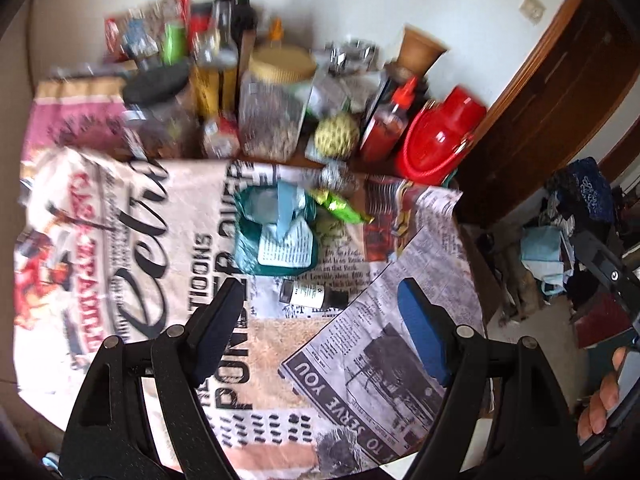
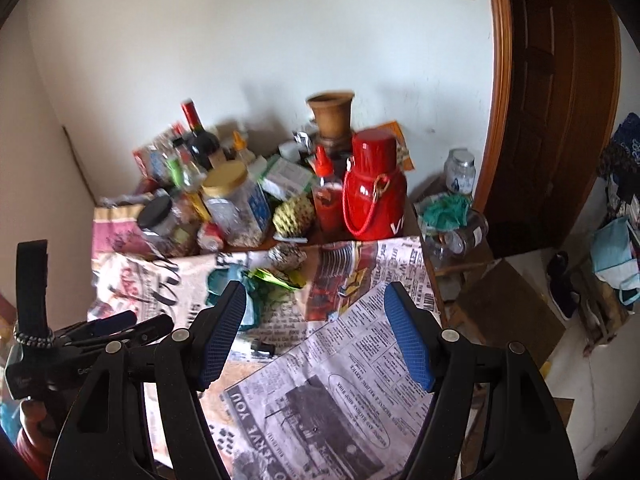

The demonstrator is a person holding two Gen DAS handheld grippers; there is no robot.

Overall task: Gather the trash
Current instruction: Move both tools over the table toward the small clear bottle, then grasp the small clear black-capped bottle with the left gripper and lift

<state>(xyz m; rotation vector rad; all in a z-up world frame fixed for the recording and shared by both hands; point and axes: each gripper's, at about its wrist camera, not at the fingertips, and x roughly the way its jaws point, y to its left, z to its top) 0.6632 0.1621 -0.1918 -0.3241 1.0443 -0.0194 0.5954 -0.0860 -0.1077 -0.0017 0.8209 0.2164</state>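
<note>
Trash lies on a newspaper-print tablecloth [image 1: 168, 240]: a teal packet [image 1: 276, 232] torn open, a green wrapper [image 1: 340, 206], a crumpled foil ball [image 1: 334, 174] and a small black-and-white tube [image 1: 314, 295]. My left gripper [image 1: 320, 304] is open and empty, hovering just short of the tube. My right gripper [image 2: 316, 308] is open and empty, farther back and higher, with the teal packet [image 2: 220, 280], green wrapper [image 2: 276, 276] and foil ball [image 2: 286, 256] beyond its fingers. The left gripper [image 2: 120, 326] shows at the left of the right wrist view.
Jars, bottles, a red sauce bottle [image 1: 386, 122], a red jug [image 1: 444, 136] and a clay pot [image 1: 420, 46] crowd the table's far side. A dark wooden door [image 2: 560, 100] stands at right. Boxes and clothes [image 2: 612, 252] litter the floor at right.
</note>
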